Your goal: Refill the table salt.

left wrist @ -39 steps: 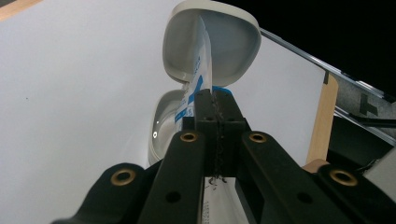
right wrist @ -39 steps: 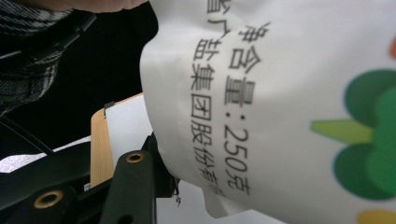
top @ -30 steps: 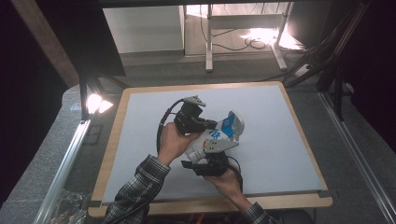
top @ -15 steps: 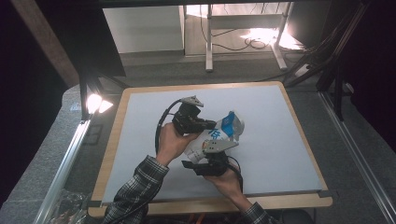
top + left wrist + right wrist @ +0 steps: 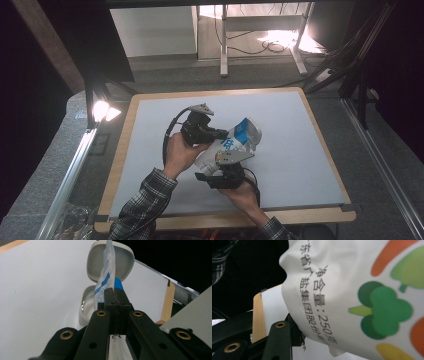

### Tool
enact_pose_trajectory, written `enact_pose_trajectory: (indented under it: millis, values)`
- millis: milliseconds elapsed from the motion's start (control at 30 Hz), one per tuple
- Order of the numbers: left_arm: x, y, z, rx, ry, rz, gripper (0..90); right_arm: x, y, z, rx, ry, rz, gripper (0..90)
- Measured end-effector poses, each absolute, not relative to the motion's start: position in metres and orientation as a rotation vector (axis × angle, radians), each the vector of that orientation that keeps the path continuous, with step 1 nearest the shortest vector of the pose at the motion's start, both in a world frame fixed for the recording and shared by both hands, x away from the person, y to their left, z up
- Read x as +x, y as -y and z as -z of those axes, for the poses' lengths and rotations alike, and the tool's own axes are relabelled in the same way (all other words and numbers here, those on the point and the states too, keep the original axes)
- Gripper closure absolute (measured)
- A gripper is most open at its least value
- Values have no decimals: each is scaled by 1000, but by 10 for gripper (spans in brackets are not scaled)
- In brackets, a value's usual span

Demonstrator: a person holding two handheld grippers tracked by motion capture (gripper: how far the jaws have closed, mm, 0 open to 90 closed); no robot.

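We hold the bag (image 5: 235, 145) up over the middle of the table (image 5: 310, 165), toward its near edge. Our left gripper (image 5: 220, 134), reaching in level from the left, is clenched on the bag's thin edge. Our right gripper (image 5: 220, 167), angled up from below, grasps its bulging lower end.

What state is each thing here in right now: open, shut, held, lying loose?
Salt bag: held off the table by both grippers.
Lidded white container: lid open, on the table.
Left gripper: shut on the bag's edge.
Right gripper: clamped on the bag's body.
Lamp: lit.
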State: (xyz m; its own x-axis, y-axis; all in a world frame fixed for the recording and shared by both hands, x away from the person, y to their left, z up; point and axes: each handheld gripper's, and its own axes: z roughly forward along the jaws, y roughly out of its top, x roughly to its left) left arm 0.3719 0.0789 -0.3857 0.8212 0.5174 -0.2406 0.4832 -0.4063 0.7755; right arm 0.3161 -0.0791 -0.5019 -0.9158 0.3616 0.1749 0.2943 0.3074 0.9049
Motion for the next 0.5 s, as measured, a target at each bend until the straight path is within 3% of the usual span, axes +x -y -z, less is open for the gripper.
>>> enact_pose_trajectory:
  millis: [500]
  values:
    - [366,-95,388,2043,-732,-43,900,318,80,505,633,-2493,-1676,520]
